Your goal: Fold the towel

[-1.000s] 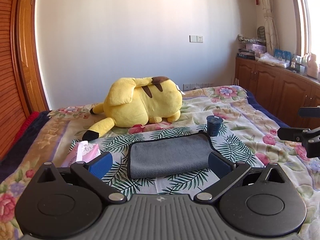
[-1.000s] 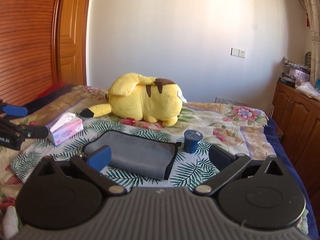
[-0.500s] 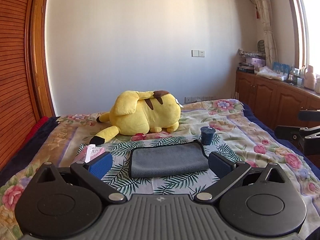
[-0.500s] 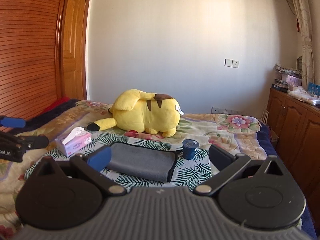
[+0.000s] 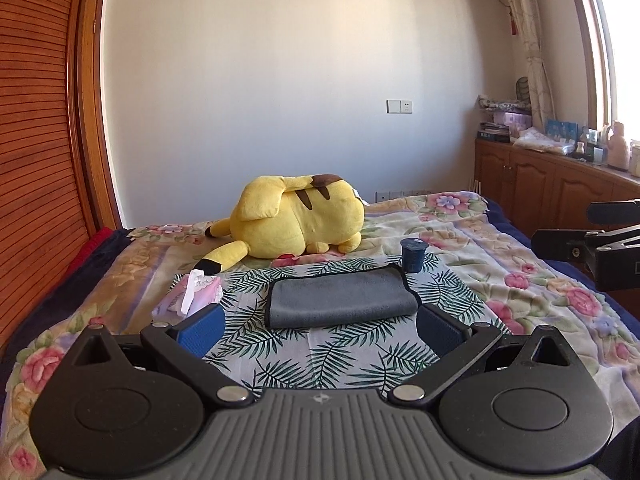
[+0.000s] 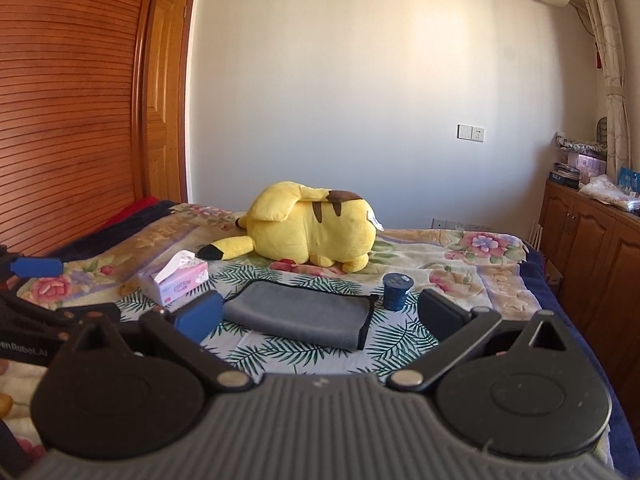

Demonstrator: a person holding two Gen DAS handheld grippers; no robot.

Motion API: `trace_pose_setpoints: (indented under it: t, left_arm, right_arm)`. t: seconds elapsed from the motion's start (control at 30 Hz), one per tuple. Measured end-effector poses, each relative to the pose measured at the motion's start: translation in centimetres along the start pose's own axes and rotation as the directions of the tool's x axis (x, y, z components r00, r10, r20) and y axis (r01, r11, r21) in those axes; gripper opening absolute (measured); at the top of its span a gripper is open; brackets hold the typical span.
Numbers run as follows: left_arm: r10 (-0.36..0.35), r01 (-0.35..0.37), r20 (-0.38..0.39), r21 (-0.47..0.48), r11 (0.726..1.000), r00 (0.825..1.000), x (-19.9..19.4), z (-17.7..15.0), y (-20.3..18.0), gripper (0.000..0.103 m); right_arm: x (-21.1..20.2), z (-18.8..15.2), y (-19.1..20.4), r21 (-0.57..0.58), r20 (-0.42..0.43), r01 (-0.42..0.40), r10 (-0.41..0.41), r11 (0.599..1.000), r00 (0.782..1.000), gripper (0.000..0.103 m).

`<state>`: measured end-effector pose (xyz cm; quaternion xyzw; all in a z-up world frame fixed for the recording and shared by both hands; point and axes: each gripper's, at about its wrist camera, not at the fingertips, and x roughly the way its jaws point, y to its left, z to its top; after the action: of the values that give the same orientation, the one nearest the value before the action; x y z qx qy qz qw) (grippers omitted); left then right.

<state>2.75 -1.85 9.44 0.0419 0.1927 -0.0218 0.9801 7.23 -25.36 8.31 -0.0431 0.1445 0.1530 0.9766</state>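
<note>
A grey towel with a black edge (image 5: 340,298) lies folded flat on the leaf-patterned cloth on the bed; it also shows in the right wrist view (image 6: 298,316). My left gripper (image 5: 318,330) is open and empty, held back from the towel's near edge. My right gripper (image 6: 318,316) is open and empty, also back from the towel. The right gripper shows at the right edge of the left wrist view (image 5: 592,244), and the left gripper shows at the left edge of the right wrist view (image 6: 36,300).
A yellow plush toy (image 5: 296,222) lies behind the towel. A dark blue cup (image 5: 413,255) stands at the towel's far right corner. A pink tissue box (image 5: 192,294) sits to its left. Wooden cabinets (image 5: 560,192) line the right wall, a wooden wardrobe (image 6: 68,100) the left.
Both grippers have pulled back and risen away from the towel, so it looks smaller and farther. The towel has not moved. Both stay open.
</note>
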Motion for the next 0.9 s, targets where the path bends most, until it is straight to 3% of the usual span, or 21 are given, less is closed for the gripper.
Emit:
trace_pose_setpoints:
  t: [0.33, 0.9]
  left_arm:
    - [-0.002, 0.002, 0.0, -0.041, 0.999, 1.0, -0.3, -3.6, 0.1, 0.087]
    - [0.016, -0.016, -0.015, -0.019, 1.0, 1.0, 0.9, -6.8, -0.2, 0.087]
  right_arm:
    - [-0.7, -3.2, 0.9, 0.014, -0.025, -0.001, 0.001, 1.0, 1.0, 0.103]
    - [0.1, -8.4, 0.5, 0.04, -0.09, 0.029, -0.025, 0.999, 0.996, 0.103]
